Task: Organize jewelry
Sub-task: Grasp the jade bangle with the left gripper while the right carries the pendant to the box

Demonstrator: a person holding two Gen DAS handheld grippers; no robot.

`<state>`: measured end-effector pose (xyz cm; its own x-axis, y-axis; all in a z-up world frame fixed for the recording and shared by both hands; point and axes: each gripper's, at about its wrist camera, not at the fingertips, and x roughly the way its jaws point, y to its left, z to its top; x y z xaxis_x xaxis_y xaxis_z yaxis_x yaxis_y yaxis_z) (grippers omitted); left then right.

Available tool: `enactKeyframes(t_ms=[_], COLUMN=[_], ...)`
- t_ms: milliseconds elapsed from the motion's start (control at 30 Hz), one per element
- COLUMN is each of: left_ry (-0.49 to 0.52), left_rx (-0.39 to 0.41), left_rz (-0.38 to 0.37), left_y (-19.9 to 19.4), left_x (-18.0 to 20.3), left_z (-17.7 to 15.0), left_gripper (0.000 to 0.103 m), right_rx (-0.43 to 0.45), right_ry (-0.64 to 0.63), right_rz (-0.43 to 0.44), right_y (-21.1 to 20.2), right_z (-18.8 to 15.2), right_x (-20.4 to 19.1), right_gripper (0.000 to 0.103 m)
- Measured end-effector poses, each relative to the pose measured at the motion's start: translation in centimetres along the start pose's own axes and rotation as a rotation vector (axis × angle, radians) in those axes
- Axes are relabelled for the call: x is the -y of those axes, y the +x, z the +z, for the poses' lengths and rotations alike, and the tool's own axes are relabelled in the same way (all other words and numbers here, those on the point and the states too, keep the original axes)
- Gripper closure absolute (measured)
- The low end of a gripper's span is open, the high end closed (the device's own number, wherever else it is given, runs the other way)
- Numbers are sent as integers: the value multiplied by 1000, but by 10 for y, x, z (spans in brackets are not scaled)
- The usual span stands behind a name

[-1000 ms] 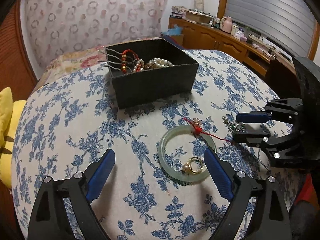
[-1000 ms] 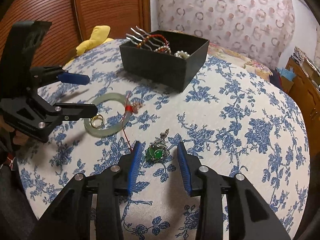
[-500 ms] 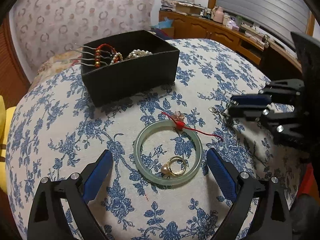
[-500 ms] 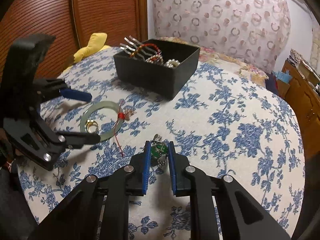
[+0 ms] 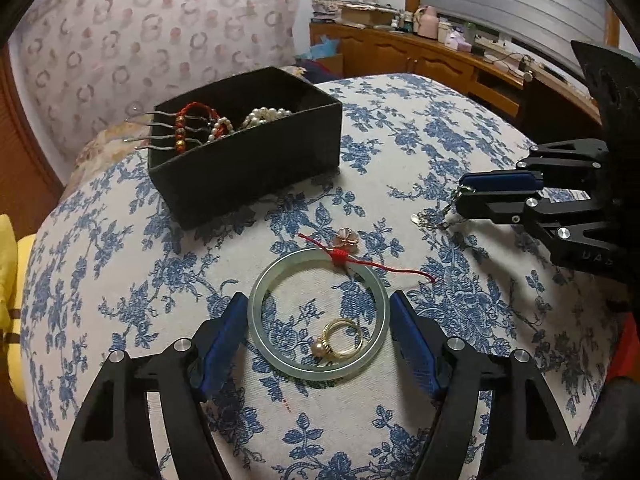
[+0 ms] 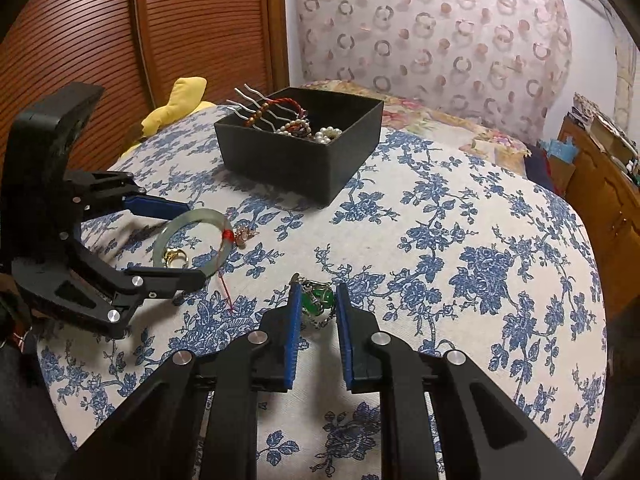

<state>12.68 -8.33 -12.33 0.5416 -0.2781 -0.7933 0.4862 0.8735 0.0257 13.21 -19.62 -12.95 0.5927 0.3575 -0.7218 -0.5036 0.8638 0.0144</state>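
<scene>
While the left claw [image 5: 318,330], just narrowing, brackets the jade bangle [image 5: 318,314] without pinching yet, the right claw [image 6: 316,304] clamps the green pendant [image 6: 318,302]; both need lifting boxward [image 6: 340,160].

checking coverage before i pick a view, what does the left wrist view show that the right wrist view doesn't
Left wrist only: the ring's pearl and a window with shutters.

Right wrist only: the green pendant between the right gripper's pads, a slatted wooden door and a yellow cushion's knot.

Both: the black box, the bangle, the ring on it, the red cord, and the left gripper around the bangle.
</scene>
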Motion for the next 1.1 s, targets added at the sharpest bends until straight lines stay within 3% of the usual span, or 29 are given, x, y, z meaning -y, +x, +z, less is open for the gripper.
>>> enactKeyframes(t_ms=[333,633,1100], left_ry=[-27,-71,-138], left_rx=[53,119,203], left_rz=[-19,-1,41], left_y=[-20,-38,-41], left_x=[-6,-20,-55], left_z=[-3,8,52], left_gripper=[34,34,34], right_rx=[10,74,256], right_ry=[-2,-21,-77], right_rz=[4,22,34], right_y=[-3,-17,-31], right_z=[4,23,103], right_x=[0,-7,4], right_gripper=[84,84,84])
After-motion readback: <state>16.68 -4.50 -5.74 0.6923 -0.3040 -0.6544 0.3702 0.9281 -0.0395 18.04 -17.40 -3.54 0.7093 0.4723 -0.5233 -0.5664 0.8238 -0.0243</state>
